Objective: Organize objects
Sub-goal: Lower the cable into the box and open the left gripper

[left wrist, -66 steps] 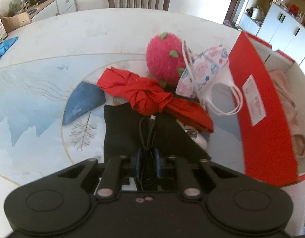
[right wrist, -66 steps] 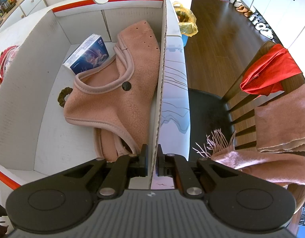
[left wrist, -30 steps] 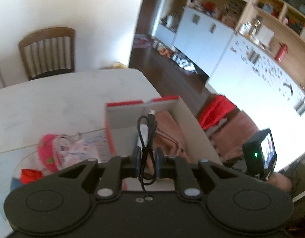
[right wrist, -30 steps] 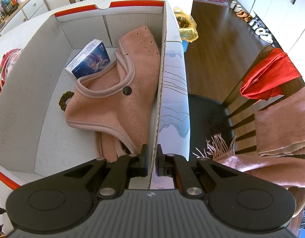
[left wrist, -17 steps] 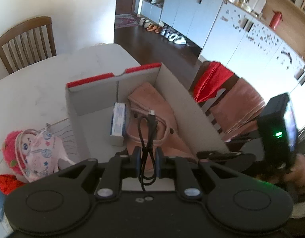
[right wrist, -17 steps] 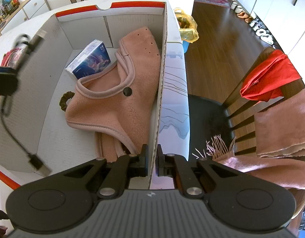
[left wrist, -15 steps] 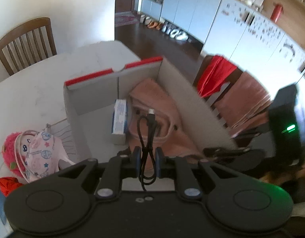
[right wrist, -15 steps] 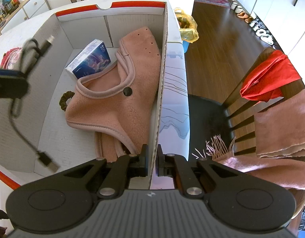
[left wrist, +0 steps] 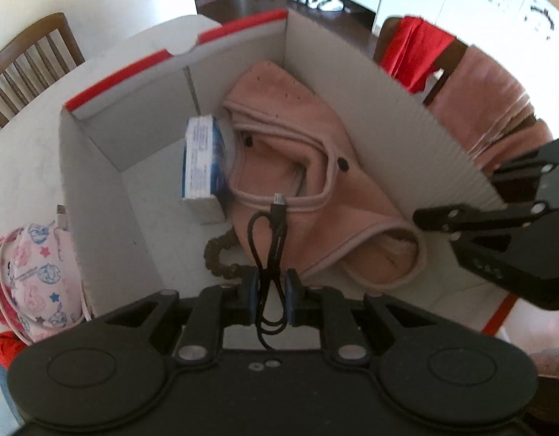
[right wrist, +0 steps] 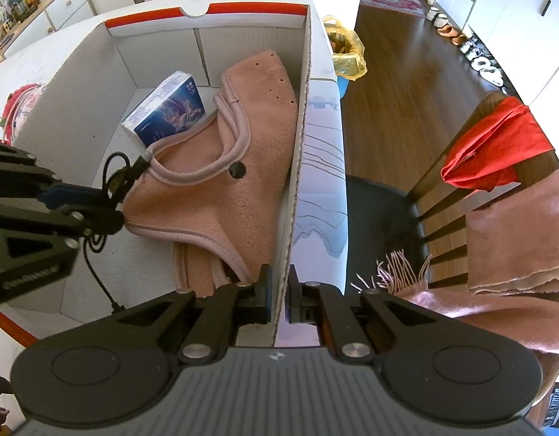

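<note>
Left gripper (left wrist: pixel 272 287): your jaws pinch the cable (left wrist: pixel 270 239), now lowered inside the box (left wrist: pixel 108 189) above the vest (left wrist: pixel 315 181); earlier above the rim.
Right gripper (right wrist: pixel 277 290): your jaws clamp the box wall, unchanged.

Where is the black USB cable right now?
The black USB cable is pinched in the left gripper, hanging over the open box, above the pink fleece garment.

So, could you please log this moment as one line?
left jaws: shut on black USB cable, over white cardboard box | right jaws: shut on box wall
</note>
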